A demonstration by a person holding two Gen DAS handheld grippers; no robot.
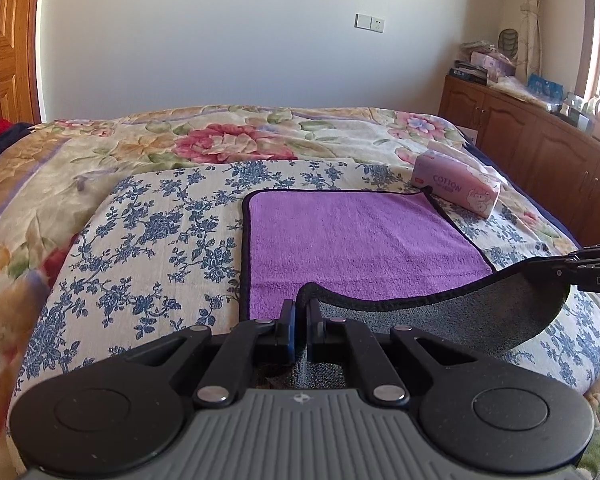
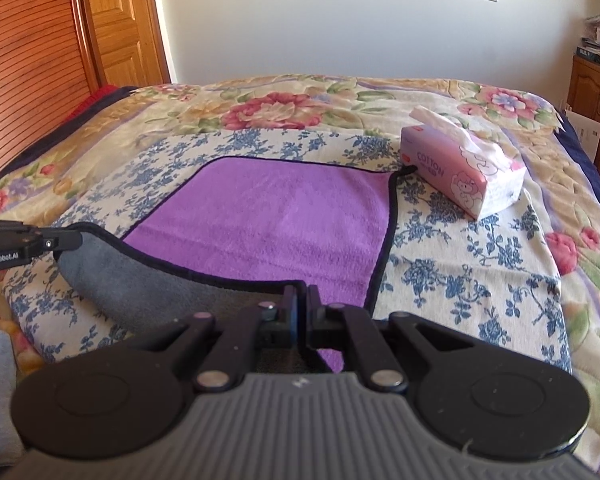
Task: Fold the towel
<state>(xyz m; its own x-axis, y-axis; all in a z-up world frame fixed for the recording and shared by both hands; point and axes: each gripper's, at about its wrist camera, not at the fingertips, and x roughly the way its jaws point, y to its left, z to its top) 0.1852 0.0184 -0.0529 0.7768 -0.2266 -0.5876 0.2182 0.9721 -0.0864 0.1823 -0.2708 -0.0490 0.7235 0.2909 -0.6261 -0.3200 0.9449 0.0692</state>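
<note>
A purple towel (image 1: 352,240) with a black hem and a grey underside lies on a blue-flowered cloth on the bed; it also shows in the right wrist view (image 2: 268,220). My left gripper (image 1: 301,308) is shut on the towel's near left corner and holds it lifted. My right gripper (image 2: 302,294) is shut on the near right corner. The near edge hangs between them, grey underside (image 1: 440,320) turned up. The right gripper shows at the right of the left wrist view (image 1: 560,270). The left gripper shows at the left of the right wrist view (image 2: 60,242).
A pink tissue box (image 1: 456,184) sits by the towel's far right corner, also in the right wrist view (image 2: 460,168). A flowered quilt (image 1: 220,140) covers the bed. A wooden cabinet (image 1: 540,152) stands right, a wooden door (image 2: 116,20) left.
</note>
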